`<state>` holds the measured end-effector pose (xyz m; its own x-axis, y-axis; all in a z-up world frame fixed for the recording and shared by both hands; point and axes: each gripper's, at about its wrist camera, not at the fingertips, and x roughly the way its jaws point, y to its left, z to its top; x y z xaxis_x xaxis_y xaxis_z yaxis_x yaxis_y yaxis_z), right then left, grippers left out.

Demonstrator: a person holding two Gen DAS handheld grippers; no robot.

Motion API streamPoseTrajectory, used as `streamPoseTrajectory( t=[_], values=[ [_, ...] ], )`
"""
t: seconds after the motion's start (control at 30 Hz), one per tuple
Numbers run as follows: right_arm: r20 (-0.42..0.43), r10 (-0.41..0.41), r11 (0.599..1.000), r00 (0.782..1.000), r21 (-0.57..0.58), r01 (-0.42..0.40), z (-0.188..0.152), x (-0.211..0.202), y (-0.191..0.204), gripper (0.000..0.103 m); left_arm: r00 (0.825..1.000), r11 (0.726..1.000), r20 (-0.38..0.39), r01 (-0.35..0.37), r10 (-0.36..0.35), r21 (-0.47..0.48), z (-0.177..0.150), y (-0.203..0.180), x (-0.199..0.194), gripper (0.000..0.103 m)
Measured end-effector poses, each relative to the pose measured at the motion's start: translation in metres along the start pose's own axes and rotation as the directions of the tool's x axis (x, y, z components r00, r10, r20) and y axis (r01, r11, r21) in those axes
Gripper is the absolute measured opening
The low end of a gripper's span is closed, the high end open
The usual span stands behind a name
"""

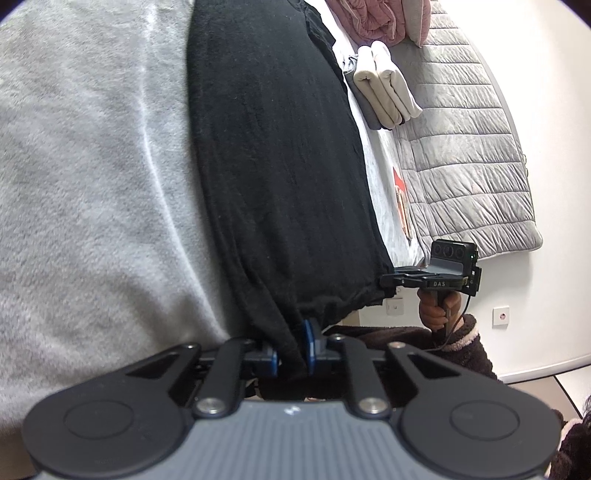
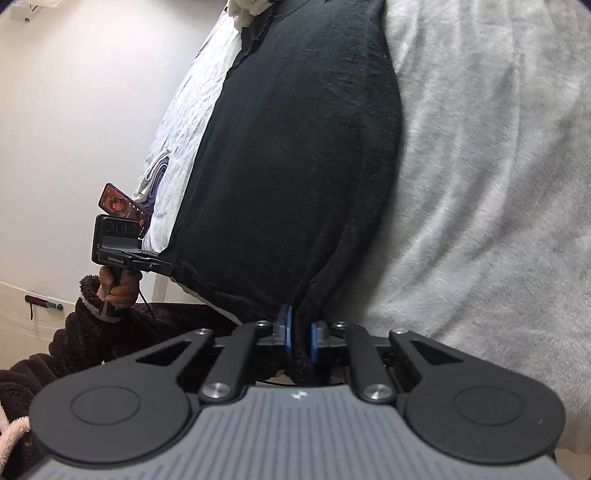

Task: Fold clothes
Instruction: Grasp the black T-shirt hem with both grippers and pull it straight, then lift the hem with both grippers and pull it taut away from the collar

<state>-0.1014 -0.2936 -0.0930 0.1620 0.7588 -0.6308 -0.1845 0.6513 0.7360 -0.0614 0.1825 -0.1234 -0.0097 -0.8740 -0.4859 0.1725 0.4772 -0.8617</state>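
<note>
A black garment [image 1: 273, 155] lies spread lengthwise on a grey fleece blanket [image 1: 85, 177]. In the left wrist view my left gripper [image 1: 291, 350] is shut on the garment's near hem, with black cloth bunched between the blue pads. My right gripper [image 1: 388, 280] holds the hem's other corner further right, gripped by a person's hand [image 1: 436, 310]. In the right wrist view the black garment [image 2: 295, 155] stretches away from my right gripper [image 2: 301, 338], which is shut on a fold of the hem. My left gripper [image 2: 164, 266] pinches the left corner there.
A stack of folded cream and grey clothes [image 1: 384, 85] sits beyond the garment, with a pink blanket [image 1: 373, 18] behind it. A grey quilted cover [image 1: 469, 158] hangs off the bed's right side. A phone [image 2: 123, 206] stands by the bed's left edge. The person's dark fleece sleeve [image 2: 110, 332] is low in view.
</note>
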Motion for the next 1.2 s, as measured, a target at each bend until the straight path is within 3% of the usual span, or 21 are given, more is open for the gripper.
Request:
streamPoseTrajectory(
  t=[0.3, 0.57, 0.83, 1.2],
  values=[
    [0.098, 0.011, 0.998, 0.995, -0.063, -0.005, 0.017, 0.003, 0.026, 0.010, 0.993, 0.999, 0.107, 0.049, -0.050, 0.011, 0.010, -0.013, -0.002, 0.013],
    [0.250, -0.042, 0.998, 0.967, -0.041, 0.054, 0.038, 0.006, 0.023, 0.009, 0.973, 0.999, 0.231, 0.023, -0.013, -0.042, 0.030, -0.015, -0.004, 0.013],
    [0.348, -0.132, 0.991, 0.928, 0.028, 0.131, 0.059, 0.017, 0.010, 0.009, 0.936, 0.991, 0.350, 0.009, 0.039, -0.134, 0.052, -0.008, -0.008, 0.013],
    [0.498, -0.192, 0.980, 0.846, 0.140, 0.140, 0.084, 0.014, -0.005, 0.008, 0.874, 0.959, 0.474, 0.031, 0.111, -0.282, 0.074, 0.017, -0.021, 0.013]
  ],
)
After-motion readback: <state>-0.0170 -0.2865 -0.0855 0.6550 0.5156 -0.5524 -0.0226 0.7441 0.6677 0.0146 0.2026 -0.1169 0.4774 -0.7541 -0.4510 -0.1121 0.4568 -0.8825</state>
